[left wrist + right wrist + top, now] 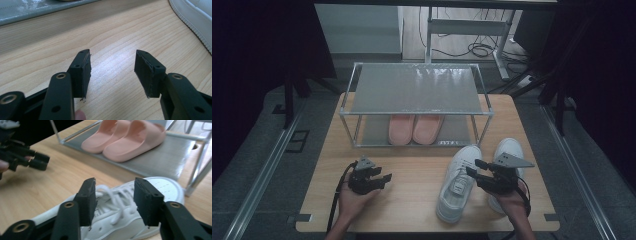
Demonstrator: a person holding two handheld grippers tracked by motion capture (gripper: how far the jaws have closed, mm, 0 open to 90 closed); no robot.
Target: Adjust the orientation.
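Two white sneakers stand on the right half of the wooden table (412,200): one nearer the middle (457,187), one further right (509,147). My right gripper (474,168) hovers over the nearer sneaker (117,220), open, with the laces showing between its jaws (115,192) and no pad touching. My left gripper (382,175) sits at the front left, open over bare wood (112,67), nothing between its jaws. A sneaker's sole edge (195,15) lies off to its right. A pair of pink slippers (414,128) rests on the rack's lower shelf (125,137).
A two-tier metal rack (417,87) with grey shelves stands at the back middle of the table, its top shelf bare. The left gripper (37,160) appears at the left of the right gripper view. Bare wood lies between the two hands.
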